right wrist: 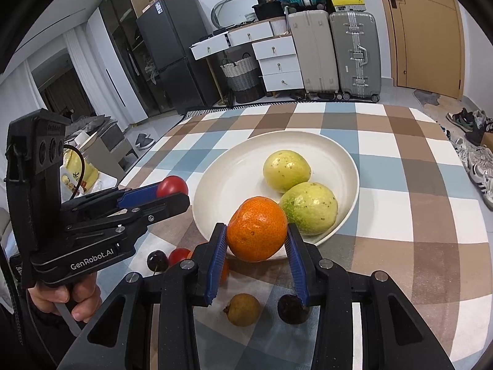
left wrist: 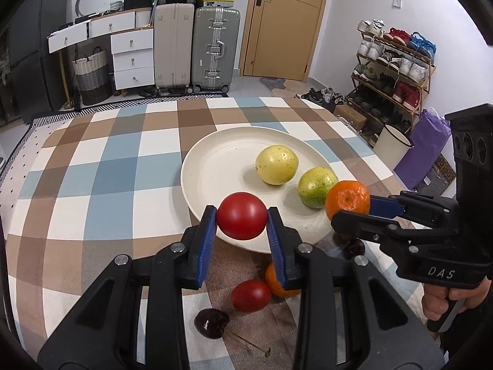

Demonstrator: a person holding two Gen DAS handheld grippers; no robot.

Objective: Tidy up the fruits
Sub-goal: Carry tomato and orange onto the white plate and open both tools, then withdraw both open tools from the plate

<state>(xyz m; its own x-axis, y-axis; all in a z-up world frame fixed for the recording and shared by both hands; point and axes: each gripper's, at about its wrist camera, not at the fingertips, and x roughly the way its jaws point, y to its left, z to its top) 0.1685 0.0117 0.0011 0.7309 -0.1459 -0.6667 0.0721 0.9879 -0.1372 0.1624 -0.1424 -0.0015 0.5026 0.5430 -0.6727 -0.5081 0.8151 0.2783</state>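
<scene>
Fruit is split between a round, matte cream plate (left wrist: 215, 160) and the checked cloth of the surface (left wrist: 101, 166). Two smooth, speckled yellow-green fruits sit in the plate: one pale yellow (left wrist: 276, 165), one greener (left wrist: 316, 187), touching in the right wrist view.

The left hand-held gripper (left wrist: 242, 215) clamps a glossy red tomato (left wrist: 242, 215) between its ribbed blue pads, held over the plate's near rim. The right hand-held gripper (right wrist: 256, 229) clamps a dimpled orange tangerine (right wrist: 256, 229) the same way, just beside the greener fruit at the near rim.

Loose on the cloth near the plate's front lie:
- one second tomato (left wrist: 250, 295), touching a second tangerine (left wrist: 277, 280) that is partly hidden by a finger
- two dark, shiny cherries, one (left wrist: 212, 323) with a thin stem, the other (right wrist: 291, 308) by the right pad
- one small, dull brownish-yellow round fruit (right wrist: 242, 309)
</scene>
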